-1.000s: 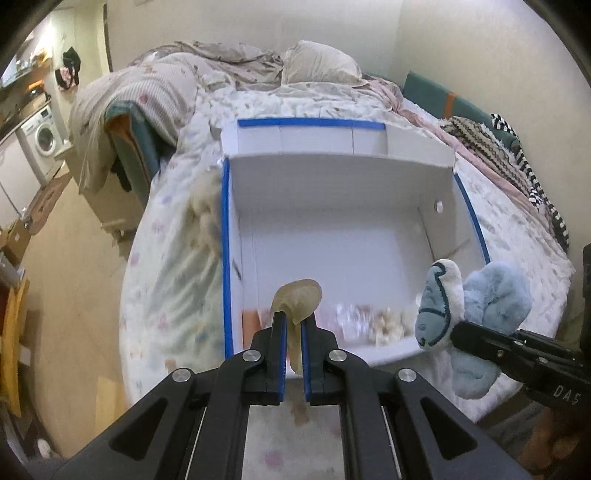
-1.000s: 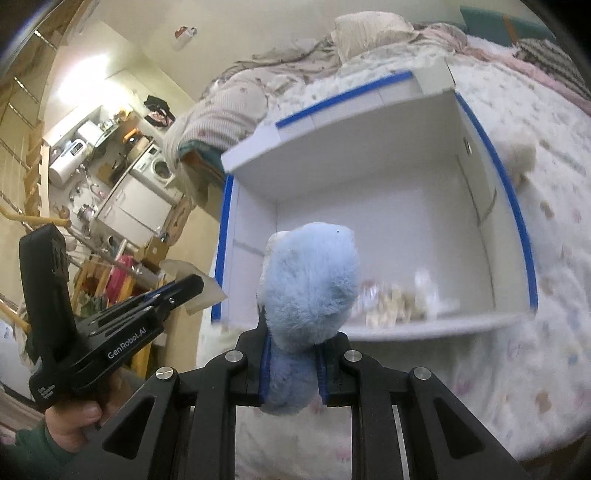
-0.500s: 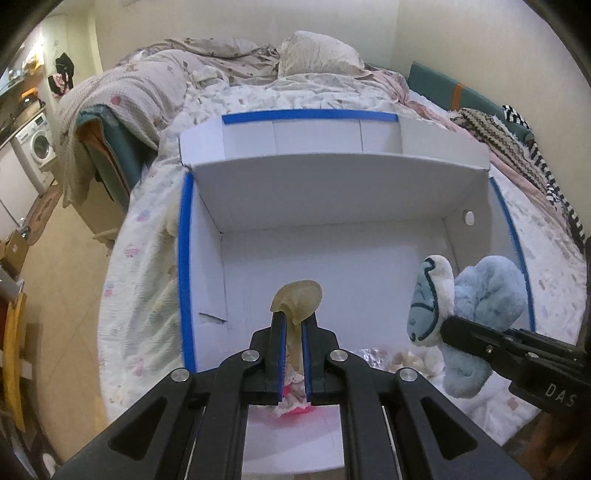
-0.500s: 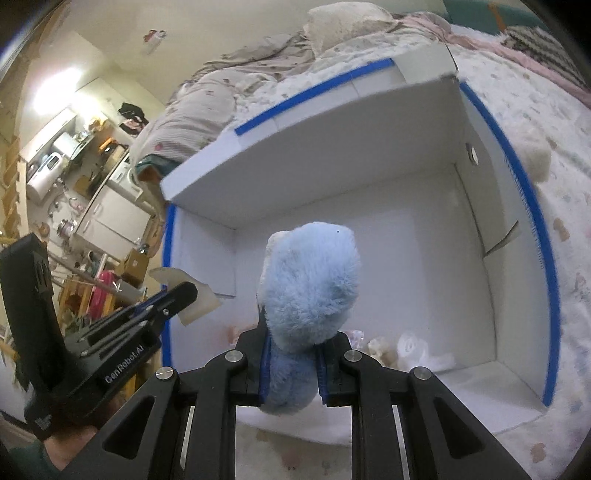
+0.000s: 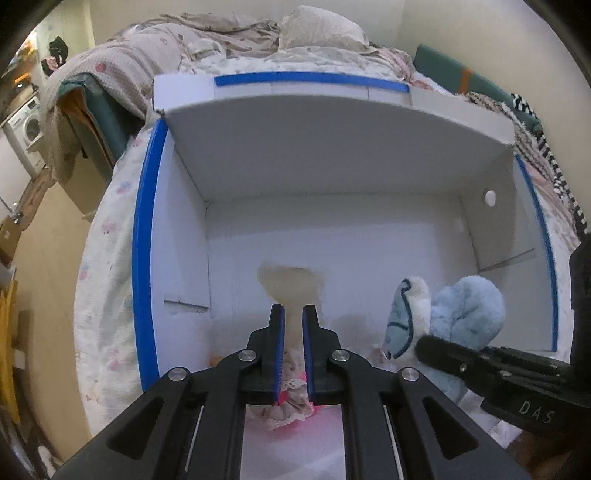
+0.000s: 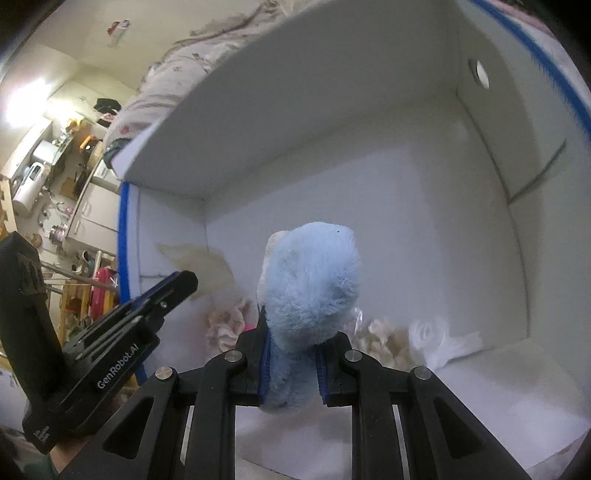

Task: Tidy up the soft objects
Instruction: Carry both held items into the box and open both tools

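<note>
Light-blue plush toy (image 6: 310,280), white box (image 5: 332,177) with blue-taped edges, floral bedsheet (image 5: 110,295)

The big white cardboard box (image 5: 332,155) looks smooth and matt, edged with glossy blue tape (image 5: 142,236). The fluffy light-blue plush toy (image 6: 310,284) is deep-piled; the black plastic grippers' frames (image 5: 369,406) are matt.

Home, small lived-in bedroom open to a kitchen or laundry corner. Unmade bed with pale floral-print sheet (image 5: 110,236), rumpled beige quilt (image 5: 147,62) and cream pillow (image 5: 321,31) at its head. White front-loading washing machine (image 5: 27,127) at far left. Cluttered kitchen counter with small appliances (image 6: 40,166) and white cabinets below. Cream painted walls (image 5: 461,33); striped black-and-white knit throw (image 5: 550,147) along the wall side.
</note>
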